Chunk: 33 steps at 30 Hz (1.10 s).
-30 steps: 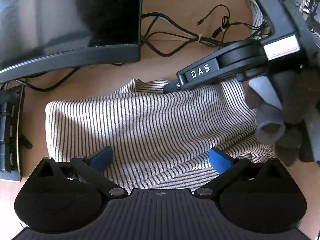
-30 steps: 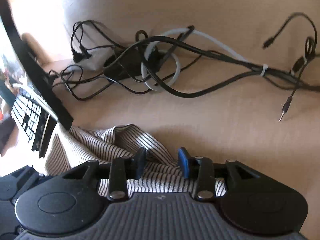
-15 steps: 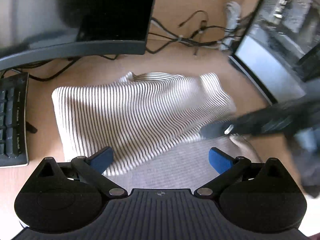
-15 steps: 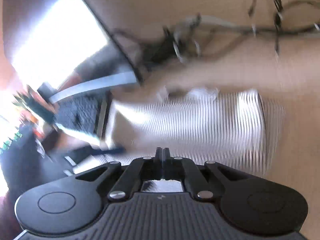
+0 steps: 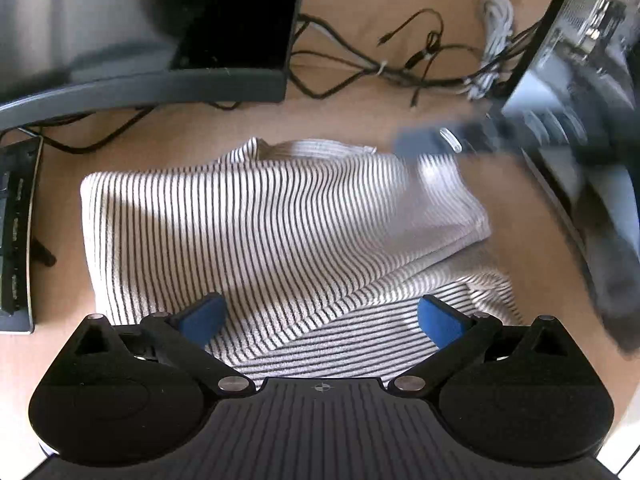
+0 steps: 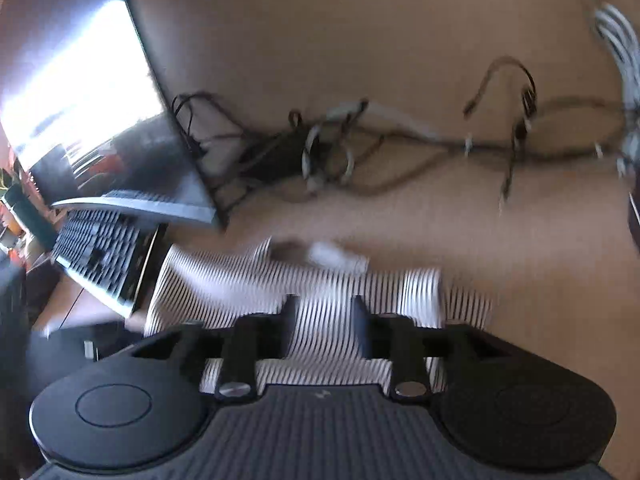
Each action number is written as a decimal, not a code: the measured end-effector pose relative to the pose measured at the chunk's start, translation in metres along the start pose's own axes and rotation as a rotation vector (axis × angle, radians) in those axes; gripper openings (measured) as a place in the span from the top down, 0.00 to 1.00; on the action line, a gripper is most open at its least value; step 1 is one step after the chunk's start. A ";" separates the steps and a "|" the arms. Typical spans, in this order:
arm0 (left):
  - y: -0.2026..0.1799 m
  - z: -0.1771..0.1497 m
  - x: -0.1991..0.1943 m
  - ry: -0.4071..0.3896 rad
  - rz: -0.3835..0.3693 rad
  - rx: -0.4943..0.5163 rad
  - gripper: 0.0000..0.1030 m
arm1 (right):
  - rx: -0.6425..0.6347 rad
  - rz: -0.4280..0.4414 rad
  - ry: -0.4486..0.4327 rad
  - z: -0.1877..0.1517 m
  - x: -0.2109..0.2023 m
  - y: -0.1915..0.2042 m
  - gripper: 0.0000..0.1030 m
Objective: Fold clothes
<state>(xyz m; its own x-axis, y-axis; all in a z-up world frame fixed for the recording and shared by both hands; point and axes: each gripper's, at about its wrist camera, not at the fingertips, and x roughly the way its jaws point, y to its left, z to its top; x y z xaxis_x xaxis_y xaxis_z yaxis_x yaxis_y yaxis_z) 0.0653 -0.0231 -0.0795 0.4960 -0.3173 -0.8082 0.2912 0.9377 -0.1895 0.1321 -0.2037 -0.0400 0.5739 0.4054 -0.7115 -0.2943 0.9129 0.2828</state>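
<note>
Across the wooden desk (image 5: 500, 216), between monitor (image 5: 140, 32) and cables (image 5: 380, 68), lay the folded striped shirt (image 5: 248, 232). We kept our left gripper (image 5: 322, 318) spread wide, gripping nothing; our right gripper (image 6: 324, 326) was opening, empty.

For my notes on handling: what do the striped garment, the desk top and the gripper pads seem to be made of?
Striped garment: probably soft ribbed knit, matte; it drapes and creases in folds.
Desk top: looks like smooth wood or laminate, tan, with a slight sheen; which one I cannot tell.
Left gripper pads: apparently blue rubber or foam, matte, on black plastic fingers.
</note>
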 end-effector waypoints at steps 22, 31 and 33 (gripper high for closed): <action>-0.005 -0.021 -0.007 -0.027 0.007 0.005 0.00 | 0.028 0.123 0.072 -0.001 0.048 -0.002 0.96; 0.018 -0.031 -0.041 -0.016 -0.102 -0.018 0.00 | 0.136 0.189 0.102 -0.047 0.010 0.011 0.96; 0.022 -0.032 -0.047 -0.022 -0.087 0.001 0.00 | 0.144 0.189 0.095 -0.053 0.004 0.015 0.96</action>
<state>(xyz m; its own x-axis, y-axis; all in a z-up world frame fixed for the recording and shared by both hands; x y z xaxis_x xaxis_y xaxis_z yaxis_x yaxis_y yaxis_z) 0.0221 0.0171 -0.0632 0.4866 -0.4003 -0.7765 0.3348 0.9064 -0.2575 0.0896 -0.1912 -0.0732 0.4431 0.5692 -0.6926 -0.2740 0.8216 0.4999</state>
